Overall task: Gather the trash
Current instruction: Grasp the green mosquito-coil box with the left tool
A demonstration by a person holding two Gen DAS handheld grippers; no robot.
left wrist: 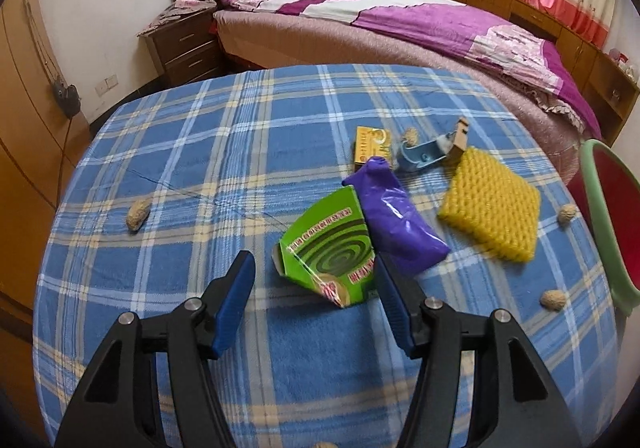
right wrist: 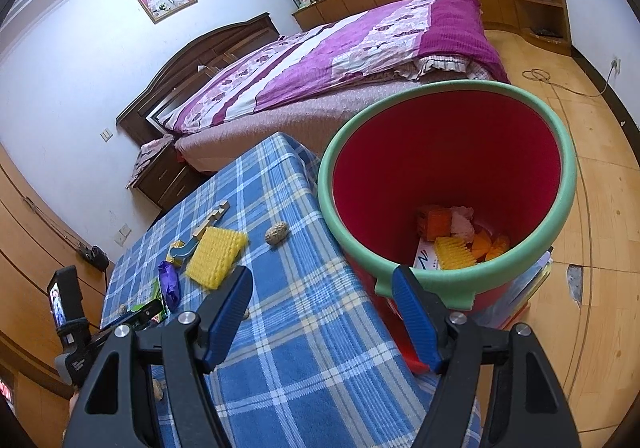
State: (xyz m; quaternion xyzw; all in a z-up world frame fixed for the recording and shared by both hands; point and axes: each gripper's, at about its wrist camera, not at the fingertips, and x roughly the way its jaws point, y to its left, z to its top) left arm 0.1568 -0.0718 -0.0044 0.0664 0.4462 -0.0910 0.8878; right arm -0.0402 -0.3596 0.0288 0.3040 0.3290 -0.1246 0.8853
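On the blue plaid tablecloth [left wrist: 200,151] lies a green box with a spiral print [left wrist: 330,248], and a purple bag [left wrist: 396,215] leans against it. My left gripper [left wrist: 311,276] hovers open just in front of the box, whose near corner lies between the fingers without being pressed. Behind it are a yellow foam net [left wrist: 492,203], a small yellow box [left wrist: 370,143] and a blue clip [left wrist: 424,155]. My right gripper [right wrist: 322,276] is open and empty at the table's edge, beside the green rim of the red bin [right wrist: 440,87].
Peanut shells [left wrist: 138,213] [left wrist: 553,300] [right wrist: 277,234] are scattered on the cloth. The bin holds orange, yellow and pink scraps [right wrist: 452,236]. The bed [left wrist: 400,31] stands behind the table, with a nightstand [left wrist: 184,47] at its left. Wooden floor [right wrist: 592,207] lies right of the bin.
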